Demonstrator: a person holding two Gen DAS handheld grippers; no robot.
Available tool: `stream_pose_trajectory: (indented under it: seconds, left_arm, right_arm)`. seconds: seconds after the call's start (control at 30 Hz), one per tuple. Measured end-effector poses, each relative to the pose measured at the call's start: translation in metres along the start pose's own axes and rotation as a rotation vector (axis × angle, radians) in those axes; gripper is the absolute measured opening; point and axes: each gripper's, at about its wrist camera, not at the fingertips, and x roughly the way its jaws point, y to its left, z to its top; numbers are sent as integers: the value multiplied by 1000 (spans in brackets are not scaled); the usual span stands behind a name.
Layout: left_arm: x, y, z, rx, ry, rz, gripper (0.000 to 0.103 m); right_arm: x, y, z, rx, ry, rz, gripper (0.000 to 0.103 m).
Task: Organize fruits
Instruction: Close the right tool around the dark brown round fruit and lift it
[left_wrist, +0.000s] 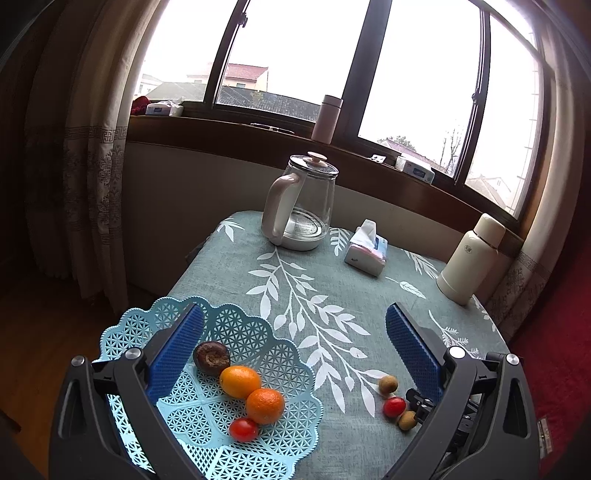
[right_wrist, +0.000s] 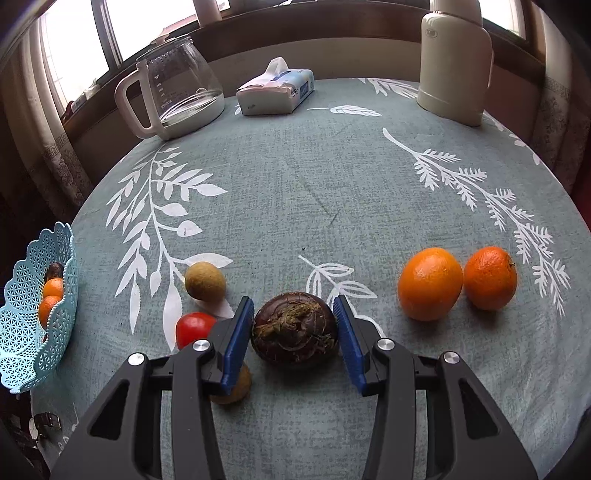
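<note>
Right wrist: tan fruit (right_wrist: 233, 387) half-hidden.

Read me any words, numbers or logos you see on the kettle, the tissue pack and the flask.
Glass kettle: printed scale marks and lettering, too small to read.
Tissue pack: blue printing, blurred, unreadable.
Cream flask: small square logo near the top, unreadable.
No text here can be quoted.
</note>
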Motion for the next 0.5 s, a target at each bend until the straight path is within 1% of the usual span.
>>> stream_pose_trajectory:
  seconds: [0.13,0.23,0.4,0.5]
  left_arm:
    - [2,-5,-4,6,7,-3,100]
    - [7,-16,-9,28,23,-16,100]
    - [18,-41,-25,70,55,-61,100]
    - [29,-59,-39,117,85,-84,100]
  right_arm:
    - [-12,-7,-11,4,3,43,45]
    - [-21,-15,-15,26,3,85,45]
    - [-34,-24,-21,41,-17,103,45]
    - [-39,-31,-22,54,-36,106,45]
